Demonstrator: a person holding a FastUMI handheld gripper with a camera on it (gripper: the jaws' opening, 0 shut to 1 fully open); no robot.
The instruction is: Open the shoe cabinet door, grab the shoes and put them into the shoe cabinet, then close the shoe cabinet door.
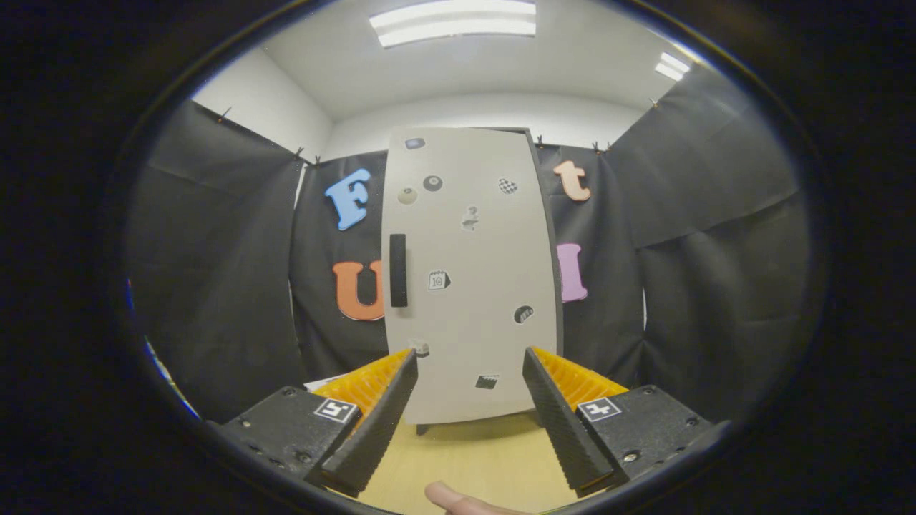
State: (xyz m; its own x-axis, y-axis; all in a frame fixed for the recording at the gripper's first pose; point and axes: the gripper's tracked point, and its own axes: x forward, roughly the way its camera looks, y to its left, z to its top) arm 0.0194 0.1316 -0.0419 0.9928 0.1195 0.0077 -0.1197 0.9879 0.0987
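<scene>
Beyond the gripper (470, 356), shoe cabinet (469, 286) upright on worktop (472, 458), door shut, black handle (398, 270), fingers apart, empty.

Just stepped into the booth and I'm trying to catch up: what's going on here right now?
A person is holding a gripper pointed at a shoe cabinet that stands ahead of it on a wooden floor. The gripper's fingers are open with nothing between them. The cabinet door is shut, with its dark handle on the left edge, beyond the fingers and untouched. A fingertip of the person shows just below the gripper. So the job looks to be at its start: the door has not been opened yet.
</scene>
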